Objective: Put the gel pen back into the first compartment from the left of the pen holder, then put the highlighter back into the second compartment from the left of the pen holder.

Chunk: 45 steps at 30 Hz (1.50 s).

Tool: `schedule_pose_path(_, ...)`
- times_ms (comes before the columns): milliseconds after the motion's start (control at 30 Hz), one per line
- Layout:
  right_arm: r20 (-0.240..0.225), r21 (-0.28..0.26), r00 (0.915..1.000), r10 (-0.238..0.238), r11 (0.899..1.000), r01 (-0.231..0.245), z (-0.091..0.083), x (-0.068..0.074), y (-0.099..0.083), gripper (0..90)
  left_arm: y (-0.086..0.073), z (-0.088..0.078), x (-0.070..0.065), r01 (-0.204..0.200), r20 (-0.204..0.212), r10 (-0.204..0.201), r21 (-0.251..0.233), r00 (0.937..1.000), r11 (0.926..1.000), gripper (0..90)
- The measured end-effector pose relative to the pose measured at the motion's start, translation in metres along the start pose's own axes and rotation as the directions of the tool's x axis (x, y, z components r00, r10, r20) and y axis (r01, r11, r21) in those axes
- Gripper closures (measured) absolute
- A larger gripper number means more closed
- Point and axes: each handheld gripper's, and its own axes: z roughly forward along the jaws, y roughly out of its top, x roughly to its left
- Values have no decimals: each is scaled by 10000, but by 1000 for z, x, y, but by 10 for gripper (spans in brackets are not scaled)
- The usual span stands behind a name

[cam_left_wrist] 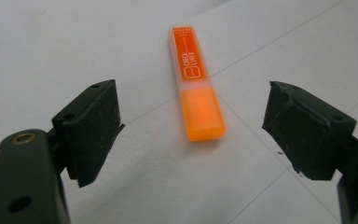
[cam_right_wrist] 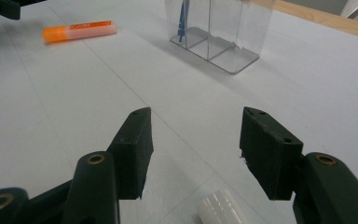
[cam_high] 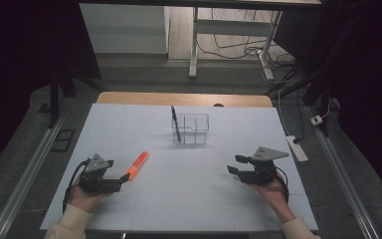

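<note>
On the white desk (cam_high: 189,199), the left gripper (cam_left_wrist: 193,126) hovers with jaws wide apart, lined up on the orange marker (cam_left_wrist: 196,84), which lies flat, well left of the clear organizer (cam_high: 190,129) that already holds a blue pen (cam_high: 175,123). The right gripper (cam_right_wrist: 193,144) waits right of the organizer, jaws apart and empty. Next comes a short advance and a squeeze across the marker's body.

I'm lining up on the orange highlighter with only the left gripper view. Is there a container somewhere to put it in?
Observer: Yes, a clear divided box stands farther up the table, beyond the highlighter.
Operator: Anything in it?
Observer: A blue pen leans upright in its left compartment, as the high view shows it.
Operator: Where's the right tool?
Observer: The right tool is at the table's right side, open, with nothing between its jaws.
</note>
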Motion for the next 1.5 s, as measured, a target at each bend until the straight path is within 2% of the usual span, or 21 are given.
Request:
schedule_pose_path(167, -7, 56, 10000, 64, 10000, -64, 2, -1, -2, 430, 11, -2, 0, 39, -48, -38, 209, 10000, 9998, 187)
schedule_pose_path(467, -18, 115, 10000, 0, 9999, 0, 3, 0, -3, 428, 26, 5, -4, -37, -318, 70, 1027, 9995, 9947, 190)
schedule_pose_path(667, 35, 138, 10000, 30, 9999, -31, 2, -1, -3, 427, 33, 15, -8, -264, -343, 325, 1661, 9989, 9858, 198)
schedule_pose_path(867, 46, 208, 10000, -7, 9998, 6, 4, 0, -3, 427, 37, 28, -8, -156, -448, 266, 2305, 9986, 9730, 205)
schedule_pose_path(1300, 31, 131, 10000, 43, 9999, -43, 3, 1, -2, 425, 46, 51, -8, 8, -556, 178, 3177, 9983, 9482, 213)
schedule_pose_path(1500, 91, 114, 9999, 62, 9999, -63, -1, 3, -2, 424, 47, 57, -8, 65, -668, 168, 3353, 9976, 9421, 276)
